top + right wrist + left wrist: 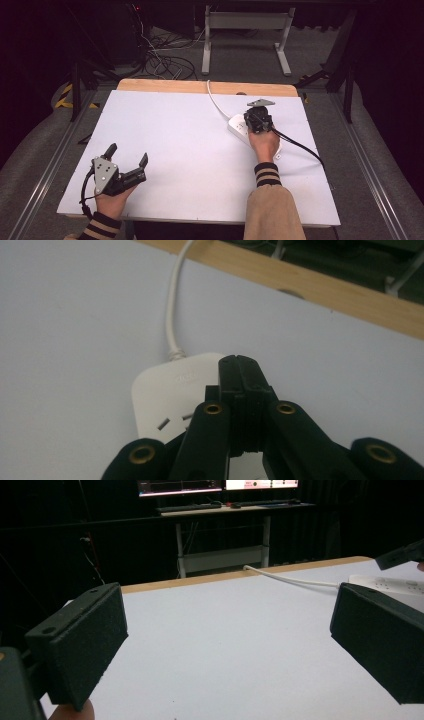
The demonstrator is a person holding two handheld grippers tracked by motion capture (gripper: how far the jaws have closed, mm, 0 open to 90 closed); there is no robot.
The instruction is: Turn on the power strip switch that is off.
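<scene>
A white power strip (237, 125) lies on the white table top (175, 140) at the right, and its white cord (215, 101) runs off over the far edge. My right gripper (257, 119) hovers right over the strip's far end. In the right gripper view its jaws (239, 371) are pressed together with nothing visible between them, above the power strip (162, 395) and its sockets. My left gripper (128, 154) rests near the front left corner with its jaws wide apart and nothing held. The left gripper view has the left gripper (227, 630) facing bare table, the power strip (395, 585) far right.
The wooden far edge of the table (200, 86) borders the white sheet. Beyond it stand a metal desk frame (245, 35) and tangled floor cables (165, 60). A black cable (300, 145) trails from the right gripper across the table's right side.
</scene>
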